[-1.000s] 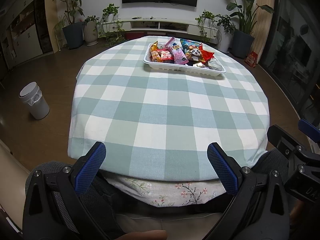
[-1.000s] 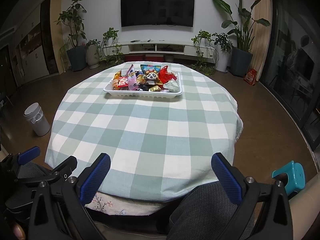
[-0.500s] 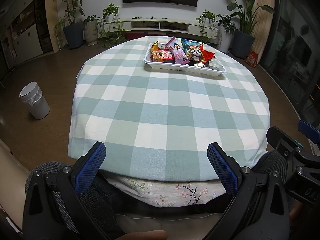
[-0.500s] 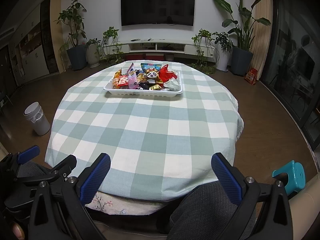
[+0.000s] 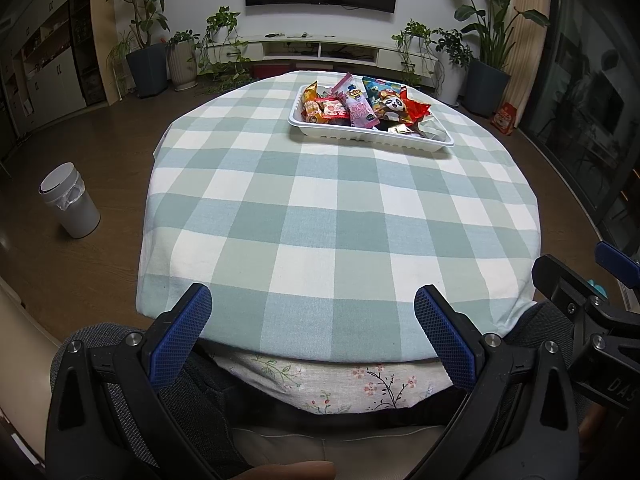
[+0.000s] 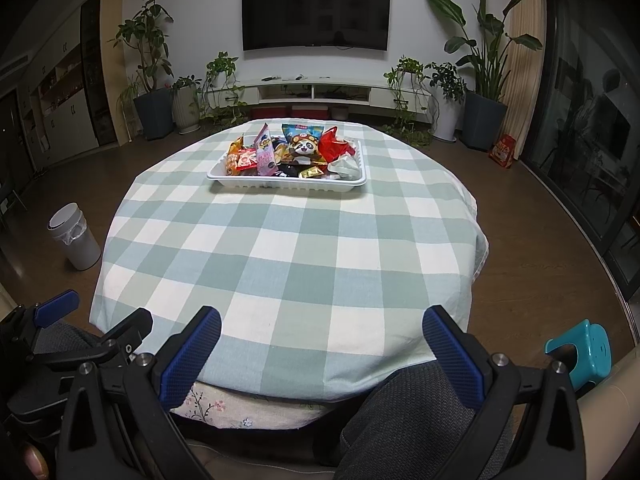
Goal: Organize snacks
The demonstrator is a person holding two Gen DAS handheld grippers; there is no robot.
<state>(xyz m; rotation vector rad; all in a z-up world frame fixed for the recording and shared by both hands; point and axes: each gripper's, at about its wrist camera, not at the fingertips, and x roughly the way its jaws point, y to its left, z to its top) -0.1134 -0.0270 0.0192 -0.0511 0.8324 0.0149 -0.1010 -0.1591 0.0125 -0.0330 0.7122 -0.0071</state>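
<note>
A white tray (image 5: 372, 141) (image 6: 286, 188) full of several snack packets stands on the far side of a round table with a green-and-white checked cloth (image 5: 328, 216) (image 6: 288, 248). A panda packet (image 5: 390, 106) (image 6: 304, 148) and a pink packet (image 5: 358, 106) (image 6: 265, 156) stand out among them. My left gripper (image 5: 312, 300) is open and empty, low at the near table edge. My right gripper (image 6: 320, 320) is open and empty, also at the near edge. Each gripper shows at the side of the other's view, the right one (image 5: 592, 304) and the left one (image 6: 80, 344).
A grey bin (image 5: 70, 206) (image 6: 74, 236) stands on the floor to the left. A teal stool (image 6: 580, 350) is at the right. Potted plants (image 6: 154, 112) and a TV cabinet (image 6: 316, 92) line the far wall. My knees sit under the near edge.
Both grippers have tilted up slightly, so the tray sits a little lower in each view. Both stay open and empty.
</note>
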